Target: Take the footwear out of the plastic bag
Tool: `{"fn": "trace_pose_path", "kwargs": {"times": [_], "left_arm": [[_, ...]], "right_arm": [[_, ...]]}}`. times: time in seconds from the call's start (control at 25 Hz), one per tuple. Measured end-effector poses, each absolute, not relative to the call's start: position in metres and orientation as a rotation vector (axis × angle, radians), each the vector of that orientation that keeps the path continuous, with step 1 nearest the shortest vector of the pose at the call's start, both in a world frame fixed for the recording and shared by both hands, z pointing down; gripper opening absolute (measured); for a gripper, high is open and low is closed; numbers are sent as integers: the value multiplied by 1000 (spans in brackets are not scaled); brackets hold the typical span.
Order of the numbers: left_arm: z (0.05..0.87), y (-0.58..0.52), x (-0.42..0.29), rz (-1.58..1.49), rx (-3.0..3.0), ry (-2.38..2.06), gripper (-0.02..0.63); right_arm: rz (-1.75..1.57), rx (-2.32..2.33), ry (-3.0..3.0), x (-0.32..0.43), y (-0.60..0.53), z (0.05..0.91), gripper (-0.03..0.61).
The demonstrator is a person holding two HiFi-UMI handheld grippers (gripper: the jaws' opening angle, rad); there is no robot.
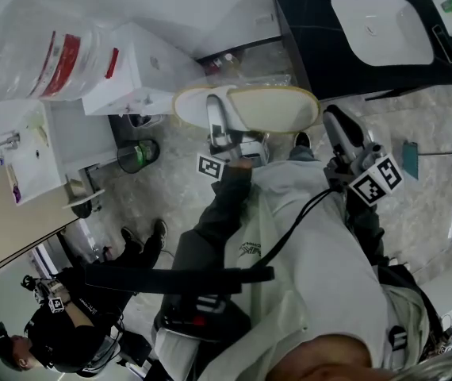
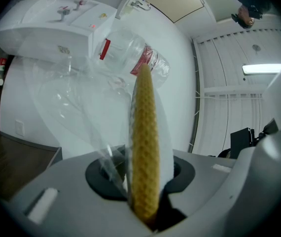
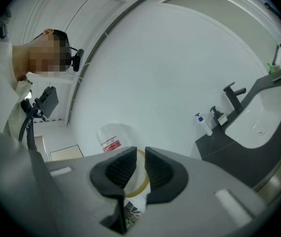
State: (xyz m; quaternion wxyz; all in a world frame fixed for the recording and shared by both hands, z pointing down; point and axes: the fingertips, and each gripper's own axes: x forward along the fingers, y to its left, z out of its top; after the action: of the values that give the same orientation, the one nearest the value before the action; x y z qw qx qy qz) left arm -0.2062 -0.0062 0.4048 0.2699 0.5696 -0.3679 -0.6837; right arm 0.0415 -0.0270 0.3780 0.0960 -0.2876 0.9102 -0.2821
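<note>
A white slipper with a yellow sole point(image 1: 250, 105) hangs in the air in the head view, seemingly paired with a second one. My left gripper point(image 1: 220, 137) is shut on it from below. In the left gripper view the sole's edge point(image 2: 144, 122) stands upright between the jaws point(image 2: 145, 174), with a strip of clear plastic bag point(image 2: 81, 107) pinched beside it. The bag point(image 1: 44, 54), with a red label, billows up to the left. My right gripper point(image 1: 333, 125) is just right of the slipper; its pads point(image 3: 140, 169) stand a narrow gap apart, gripping nothing, with the slipper point(image 3: 136, 181) beyond them.
A dark vanity with a white basin point(image 1: 381, 26) stands at the upper right, with a tap point(image 3: 234, 95) and soap bottles point(image 3: 202, 122). A white fixture point(image 1: 139, 70) and a small bin point(image 1: 137, 155) are on the left. Another person point(image 1: 67, 332) crouches at lower left.
</note>
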Motion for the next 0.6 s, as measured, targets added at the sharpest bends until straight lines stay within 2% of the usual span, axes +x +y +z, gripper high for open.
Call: {"fn": "trace_pose_path", "kwargs": {"times": [0.2,0.6], "left_arm": [[410,-7,-197,-1820,1521,-985,107],[411,-9,-188,-1785,1520,-947,107]], "right_arm": [[-823,-843,2702,44,-21,377,5],[-838,-858,2704,40,-15,379,2]]}}
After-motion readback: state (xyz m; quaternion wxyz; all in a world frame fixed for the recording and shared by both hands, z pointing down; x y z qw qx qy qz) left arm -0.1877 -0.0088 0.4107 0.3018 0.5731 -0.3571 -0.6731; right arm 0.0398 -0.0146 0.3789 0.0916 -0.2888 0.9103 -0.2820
